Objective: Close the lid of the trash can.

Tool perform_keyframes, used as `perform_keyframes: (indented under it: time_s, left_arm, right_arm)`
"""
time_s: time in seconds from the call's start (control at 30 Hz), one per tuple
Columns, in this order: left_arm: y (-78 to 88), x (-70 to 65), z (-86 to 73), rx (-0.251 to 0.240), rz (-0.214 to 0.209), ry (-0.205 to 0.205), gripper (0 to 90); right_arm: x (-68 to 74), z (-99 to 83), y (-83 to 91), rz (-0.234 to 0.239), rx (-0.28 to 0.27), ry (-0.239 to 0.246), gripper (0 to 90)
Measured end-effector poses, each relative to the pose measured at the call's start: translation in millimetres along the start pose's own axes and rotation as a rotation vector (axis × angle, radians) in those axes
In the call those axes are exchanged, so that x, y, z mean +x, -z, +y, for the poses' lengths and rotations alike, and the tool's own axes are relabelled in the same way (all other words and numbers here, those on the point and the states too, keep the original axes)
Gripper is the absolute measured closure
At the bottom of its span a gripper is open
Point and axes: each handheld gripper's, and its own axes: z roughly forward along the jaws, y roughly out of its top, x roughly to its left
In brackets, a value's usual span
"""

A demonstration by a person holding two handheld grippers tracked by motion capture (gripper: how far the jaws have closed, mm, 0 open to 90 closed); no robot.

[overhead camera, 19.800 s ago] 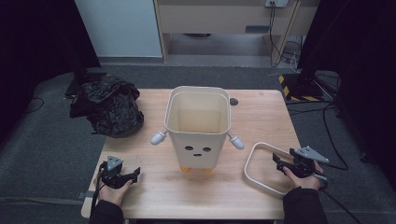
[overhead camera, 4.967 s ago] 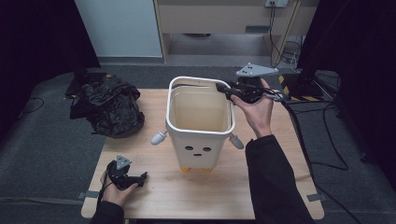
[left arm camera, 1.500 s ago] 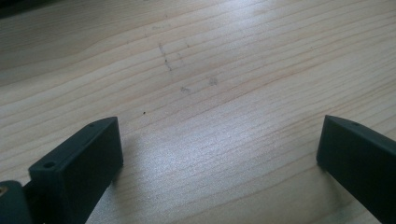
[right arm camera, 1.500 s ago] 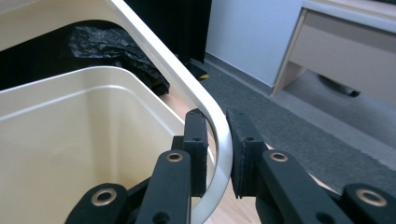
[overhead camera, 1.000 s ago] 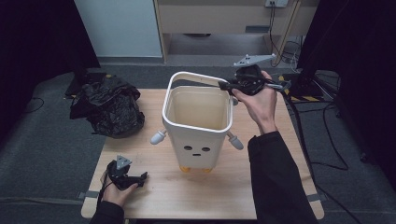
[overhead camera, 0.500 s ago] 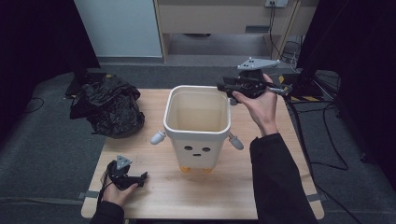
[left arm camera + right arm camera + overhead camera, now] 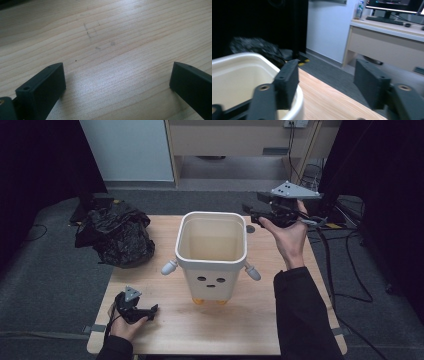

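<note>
Jaws of the right gripper (image 7: 250,210) have just been opening, nothing between them, beside the bin (image 7: 212,257) rim, evidently after release. Jaws of the left gripper (image 7: 147,311) stand wide, idle on the surface (image 7: 260,330).

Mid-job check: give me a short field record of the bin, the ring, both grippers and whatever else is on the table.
bin: cream bin with a face, upright at the table's middle
ring: white ring seated on the bin's rim
right gripper: right gripper above the bin's far right corner, fingers just opened, nothing between them
left gripper: left gripper open, low over bare wood at the near left
bag: black bag crumpled at the far left corner of the table
</note>
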Motion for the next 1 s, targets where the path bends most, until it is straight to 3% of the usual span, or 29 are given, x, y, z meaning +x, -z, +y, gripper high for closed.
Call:
perform_keyframes:
  time_s: [0.03, 0.1, 0.23, 0.3, 0.57, 1.0]
  left_arm:
    - [0.0, 0.0, 0.0, 0.0, 0.0, 0.0, 0.0]
    - [0.0, 0.0, 0.0, 0.0, 0.0, 0.0, 0.0]
    - [0.0, -0.2, 0.0, 0.0, 0.0, 0.0, 0.0]
    - [0.0, -0.2, 0.0, 0.0, 0.0, 0.0, 0.0]
    - [0.1, -0.2, 0.1, 0.002, 0.001, -0.002, 0.0]
    - [0.0, -0.6, 0.1, 0.001, 0.002, -0.001, 0.0]
  right_arm:
    - [-0.1, -1.1, 1.8, -0.012, 0.001, 0.013, 33.1]
    - [-1.8, -4.5, 5.6, -0.01, -0.042, -0.019, 30.8]
    - [-4.4, -10.5, 11.6, -0.048, -0.024, 0.005, 26.9]
    - [-5.9, -14.2, 15.4, -0.044, -0.051, -0.019, 26.3]
    - [-11.2, -33.5, 28.1, -0.082, -0.03, 0.002, 21.6]
    - [-18.1, -73.0, 48.3, -0.095, -0.009, -0.013, 16.8]
